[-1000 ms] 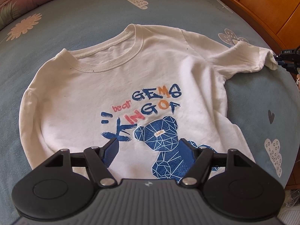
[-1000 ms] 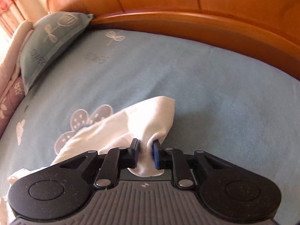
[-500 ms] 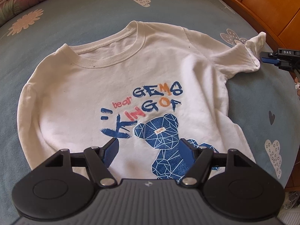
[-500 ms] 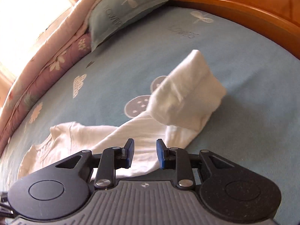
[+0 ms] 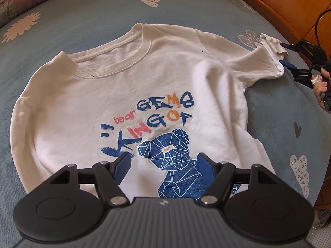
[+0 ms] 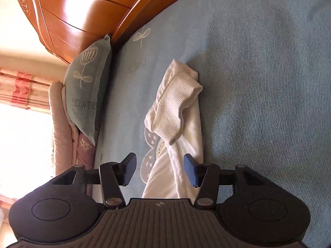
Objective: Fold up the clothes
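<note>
Between the half-spread blue pads of the right gripper [image 6: 159, 168], the white sleeve [image 6: 182, 111] of a T-shirt [image 5: 132, 95] runs straight ahead along the tool's own pointing line, its ribbed cuff [image 6: 175, 107] folded back on itself at the far end. The jaws have just been opening; cloth lies in the gap but neither pad presses it, so nothing is gripped. From the left wrist view the same gripper [image 5: 284, 54] sits at the sleeve's outer tip, with a person's hand [image 5: 321, 88] behind it.

Below and ahead of the left gripper [image 5: 163, 165], the shirt lies face up on a blue bedspread [image 5: 82, 14], collar away from the tool, bear print [image 5: 171, 155] directly between its wide-apart pads. This tool holds nothing and hovers over the hem end.

The sleeve's long axis points out sideways from the body, toward the wooden headboard [image 6: 82, 10] side and a pillow [image 6: 86, 82] beyond. Judged from this layout, the right hand is far the nearer to that sleeve, and any inward fold would carry it back across the chest toward the left tool.
</note>
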Action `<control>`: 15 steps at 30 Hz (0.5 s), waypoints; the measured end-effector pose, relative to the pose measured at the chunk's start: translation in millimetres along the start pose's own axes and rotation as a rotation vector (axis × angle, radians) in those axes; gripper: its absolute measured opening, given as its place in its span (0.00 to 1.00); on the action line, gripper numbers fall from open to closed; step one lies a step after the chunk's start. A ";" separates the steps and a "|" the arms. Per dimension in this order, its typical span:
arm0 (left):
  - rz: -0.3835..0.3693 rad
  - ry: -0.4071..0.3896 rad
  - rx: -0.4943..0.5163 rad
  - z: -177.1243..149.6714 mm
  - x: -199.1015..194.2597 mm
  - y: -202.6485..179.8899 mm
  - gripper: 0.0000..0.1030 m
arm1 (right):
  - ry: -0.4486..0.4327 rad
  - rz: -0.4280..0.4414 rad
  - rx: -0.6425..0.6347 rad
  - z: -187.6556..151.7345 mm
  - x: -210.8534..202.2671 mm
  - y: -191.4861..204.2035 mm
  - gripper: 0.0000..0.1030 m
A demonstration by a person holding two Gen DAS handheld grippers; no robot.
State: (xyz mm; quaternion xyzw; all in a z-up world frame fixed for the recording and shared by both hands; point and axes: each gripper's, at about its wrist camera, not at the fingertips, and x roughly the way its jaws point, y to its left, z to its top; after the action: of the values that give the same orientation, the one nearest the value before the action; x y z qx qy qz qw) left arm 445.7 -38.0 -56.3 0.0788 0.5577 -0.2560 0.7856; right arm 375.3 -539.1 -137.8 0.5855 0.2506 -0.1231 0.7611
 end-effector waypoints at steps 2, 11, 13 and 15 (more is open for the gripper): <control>0.004 0.002 0.001 -0.7 0.6 0.2 0.69 | -0.016 -0.002 0.007 3.5 3.1 -1.5 0.55; 0.010 0.016 0.004 -3.7 5.9 -2.2 0.69 | -0.120 -0.040 -0.009 27.6 22.6 0.2 0.55; 0.010 0.019 0.012 -4.2 6.7 -4.0 0.69 | -0.134 -0.035 -0.006 29.5 26.1 -2.5 0.53; 0.008 0.020 0.013 -4.7 7.2 -4.8 0.69 | -0.154 -0.029 0.014 30.1 28.4 -7.8 0.42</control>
State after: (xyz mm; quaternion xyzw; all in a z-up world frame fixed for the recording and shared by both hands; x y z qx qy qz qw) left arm 441.2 -42.4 -63.9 0.0888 0.5637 -0.2557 0.7804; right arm 402.7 -567.0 -153.5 0.5758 0.1991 -0.1804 0.7722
